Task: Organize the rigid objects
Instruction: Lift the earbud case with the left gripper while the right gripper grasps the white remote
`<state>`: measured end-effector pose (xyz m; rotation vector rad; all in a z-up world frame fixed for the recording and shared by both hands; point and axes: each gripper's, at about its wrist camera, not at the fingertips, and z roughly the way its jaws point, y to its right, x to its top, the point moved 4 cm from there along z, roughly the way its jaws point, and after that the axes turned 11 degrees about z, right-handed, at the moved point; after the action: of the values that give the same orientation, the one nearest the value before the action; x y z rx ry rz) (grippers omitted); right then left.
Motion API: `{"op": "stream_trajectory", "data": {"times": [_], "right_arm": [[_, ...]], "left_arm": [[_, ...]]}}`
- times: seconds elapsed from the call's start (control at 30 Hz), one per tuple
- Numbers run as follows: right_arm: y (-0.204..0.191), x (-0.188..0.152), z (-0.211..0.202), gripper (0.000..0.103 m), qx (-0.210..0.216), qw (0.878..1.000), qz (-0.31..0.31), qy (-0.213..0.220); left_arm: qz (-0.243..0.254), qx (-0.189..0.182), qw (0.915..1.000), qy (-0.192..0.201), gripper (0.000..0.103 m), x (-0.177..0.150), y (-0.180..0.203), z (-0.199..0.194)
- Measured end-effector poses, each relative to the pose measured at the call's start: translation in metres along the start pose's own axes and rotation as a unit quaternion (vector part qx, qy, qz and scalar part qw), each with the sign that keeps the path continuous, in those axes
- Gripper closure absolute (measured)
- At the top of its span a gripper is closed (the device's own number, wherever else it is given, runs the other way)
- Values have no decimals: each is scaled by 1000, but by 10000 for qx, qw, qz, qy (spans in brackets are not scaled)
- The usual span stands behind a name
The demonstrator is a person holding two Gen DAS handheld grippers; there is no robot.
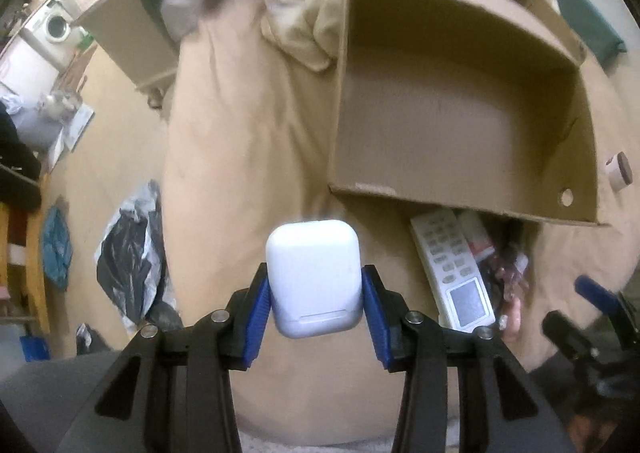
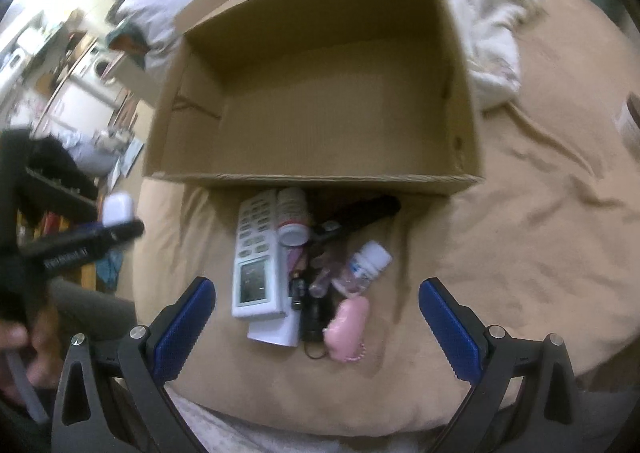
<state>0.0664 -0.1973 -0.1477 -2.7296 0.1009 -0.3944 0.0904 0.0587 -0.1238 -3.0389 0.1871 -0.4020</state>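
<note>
Nothing yet inside the cardboard box (image 2: pixel 320 113); earbud case (image 1: pixel 314 277) clamped in left gripper (image 1: pixel 316 309), right gripper (image 2: pixel 318 317) wide over remote (image 2: pixel 256 253), bottles, pink item before it.

No lettering anywhere is sharp enough to be read

The left tongs (image 1: pixel 316 293) clamp a white case (image 1: pixel 314 277) (pointing steeply down), while the right tongs (image 2: pixel 318 313) gape wide.
</note>
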Motion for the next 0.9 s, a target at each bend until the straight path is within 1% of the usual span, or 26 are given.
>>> {"op": "stream_trajectory", "data": {"times": [0.07,0.1,0.13,0.17,0.23,0.27,0.3,0.33,0.37,0.4,0.47,0.57,0.67,0.77,0.8,0.83,0.87,0.9], "right_arm": [[-10,-2,3,0,-70,9998,-146,-89],[-17,-2,4,0,-85,9996,-236,-123],[-22,-1,4,0,-70,9994,-320,-121],[-30,-1,6,0,-64,9990,-418,-169],[-42,-4,13,13,-60,9978,-550,-353],[-47,-5,20,22,-13,9972,-564,-483],[-52,-7,29,26,12,9964,-559,-631],[-56,-7,38,27,-27,9960,-571,-687],[-59,-8,46,28,-124,9955,-582,-735],[-61,-8,54,30,-314,9948,-627,-740],[-66,-8,65,32,-664,9929,-746,-648],[-70,-9,82,40,-972,9888,-799,-799],[-72,-11,96,45,-1198,9853,-821,-898],[-70,-12,106,46,-1433,9822,-879,-839],[-71,-12,106,52,-1539,9807,-952,-743],[-70,-9,105,55,-1579,9800,-1000,-679],[-70,-10,103,57,-1538,9808,-1001,-664],[-70,-11,100,57,-1462,9821,-991,-653]], "left_arm": [[-26,-45,9998,191,63,2,-3,-4],[-50,-64,9996,286,63,-9,5,-18],[-106,-80,9992,390,63,-8,14,-19],[-170,-111,9985,514,63,-10,11,-26],[-184,-99,9968,774,63,-9,17,-39],[-175,-44,9958,896,63,-8,16,-43],[-191,14,9949,992,63,-6,14,-47],[-222,27,9945,1024,63,-5,11,-50],[-239,-5,9947,1005,63,-4,10,-49],[-257,-66,9950,959,63,-4,8,-48],[-380,-181,9954,866,63,-5,2,-47],[-559,-186,9944,873,63,-3,-9,-46],[-661,-240,9935,892,63,-1,-15,-46],[-624,-271,9939,873,63,2,-12,-44],[-601,-244,9942,860,63,2,-11,-43],[-592,-235,9944,841,63,2,-11,-41],[-587,-226,9947,814,63,2,-10,-40],[-591,-211,9949,789,63,3,-11,-38]]}}
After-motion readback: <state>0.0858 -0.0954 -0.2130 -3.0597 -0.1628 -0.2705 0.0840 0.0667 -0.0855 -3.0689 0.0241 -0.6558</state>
